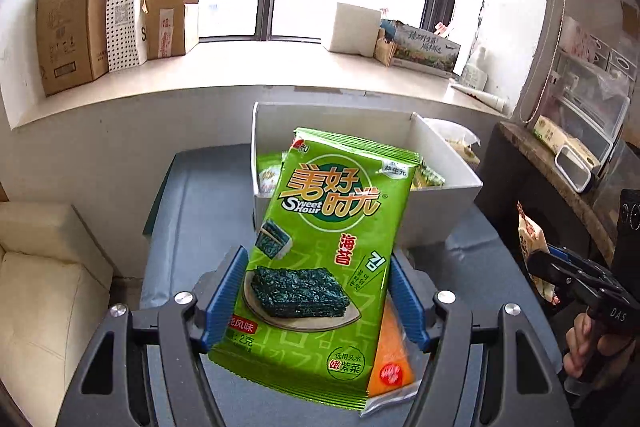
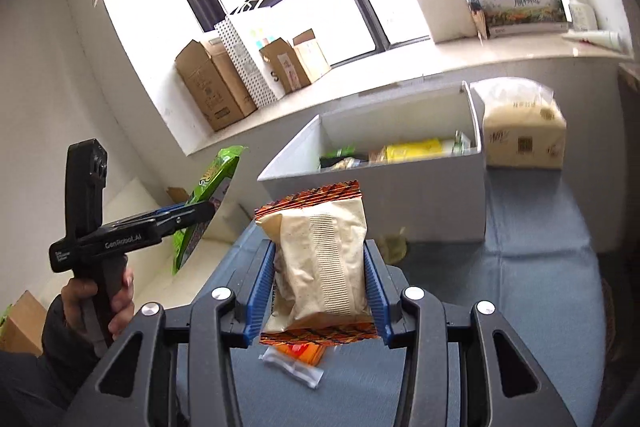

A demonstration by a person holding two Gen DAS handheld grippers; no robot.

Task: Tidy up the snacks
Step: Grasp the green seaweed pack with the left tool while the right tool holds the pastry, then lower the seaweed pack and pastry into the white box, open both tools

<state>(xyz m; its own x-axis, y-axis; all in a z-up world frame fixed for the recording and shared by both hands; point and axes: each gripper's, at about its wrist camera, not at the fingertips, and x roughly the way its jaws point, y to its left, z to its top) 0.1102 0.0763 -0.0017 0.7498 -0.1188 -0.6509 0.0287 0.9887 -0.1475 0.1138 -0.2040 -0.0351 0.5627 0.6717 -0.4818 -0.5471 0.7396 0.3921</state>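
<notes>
Nearest you, at 6 o'clock in each wrist view, both claws are loaded. Your left gripper (image 1: 318,301) is clamped on the green seaweed packet (image 1: 324,251), its blue pads pressing the packet's two long edges; the packet stands tilted toward 1 o'clock, clear of the blue table cover (image 1: 192,227). Your right gripper (image 2: 320,291) is clamped on the beige snack bag (image 2: 322,259), seam side facing the camera. One orange sachet (image 2: 304,353) and a clear wrapper (image 2: 292,369) lie on the cover below that bag, not yet sorted. Farther out, at 12 o'clock, the white bin (image 2: 372,203) already holds several packets. Judge the task as partly done: two items in transit, at least two remaining.
</notes>
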